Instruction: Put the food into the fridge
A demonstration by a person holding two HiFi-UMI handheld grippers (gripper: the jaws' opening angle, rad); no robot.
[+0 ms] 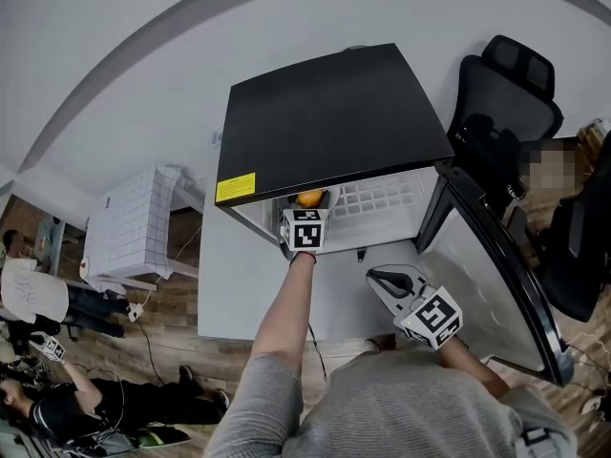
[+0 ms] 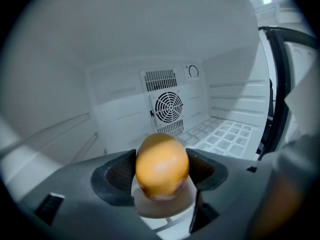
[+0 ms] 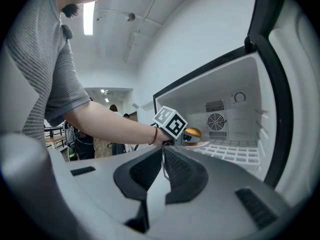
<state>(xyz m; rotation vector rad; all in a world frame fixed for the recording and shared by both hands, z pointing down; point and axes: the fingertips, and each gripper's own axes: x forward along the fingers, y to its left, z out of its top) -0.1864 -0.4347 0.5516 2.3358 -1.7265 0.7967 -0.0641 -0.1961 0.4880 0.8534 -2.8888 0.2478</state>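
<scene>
**One orange food, clamped at the fridge's mouth**

Clamps, with the left gripper (image 1: 311,204), a single rounded orange food (image 2: 162,166) from both sides, jaws apart only by its width, over one pale dish-like piece (image 2: 162,205). Holds it just inside the one open fridge (image 1: 334,122), above one white grid shelf (image 2: 225,134), facing one round fan grille (image 2: 168,106). Shows the right gripper (image 3: 163,164) empty, its two jaws pressed together, low beside the one open door (image 1: 487,275).

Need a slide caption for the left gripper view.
Left gripper clamps an orange fruit inside the white fridge, rear fan grille straight ahead.
</scene>
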